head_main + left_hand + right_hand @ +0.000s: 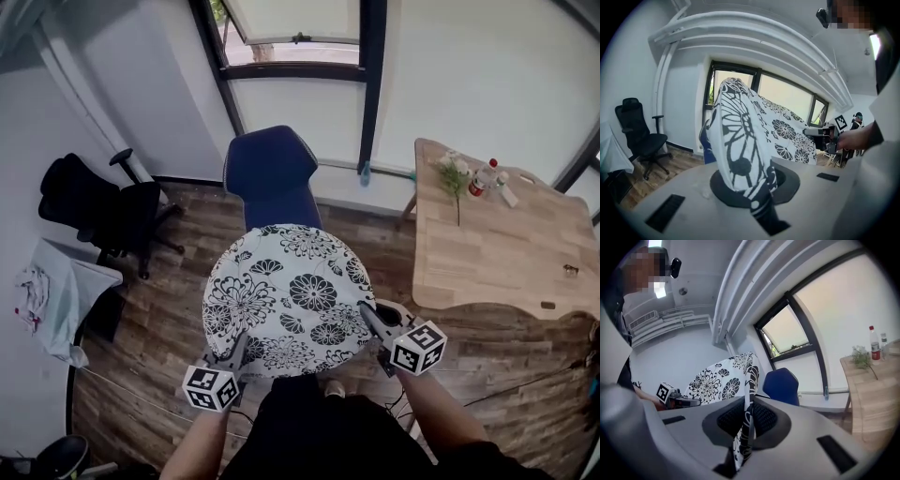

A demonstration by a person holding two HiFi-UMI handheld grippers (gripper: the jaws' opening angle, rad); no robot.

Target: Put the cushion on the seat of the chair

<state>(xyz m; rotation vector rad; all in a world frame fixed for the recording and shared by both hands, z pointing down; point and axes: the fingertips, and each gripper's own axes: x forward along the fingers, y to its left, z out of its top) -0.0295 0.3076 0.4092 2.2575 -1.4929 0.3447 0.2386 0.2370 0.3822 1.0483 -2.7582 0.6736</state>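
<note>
A round white cushion (286,298) with black flower print hangs flat in the air in front of the person, just before the blue chair (272,175). My left gripper (234,354) is shut on the cushion's near left edge, and its own view shows the fabric (740,150) bunched between the jaws. My right gripper (370,323) is shut on the near right edge, where the cloth (747,413) runs thin between the jaws. The cushion covers the front of the blue seat; the chair's back stands free behind it.
A black office chair (98,211) stands at the left by a cloth-draped thing (58,295). A wooden table (502,234) with bottles (483,178) and a sprig is at the right. Window frames and a wall lie behind the blue chair. Cables trail on the wooden floor.
</note>
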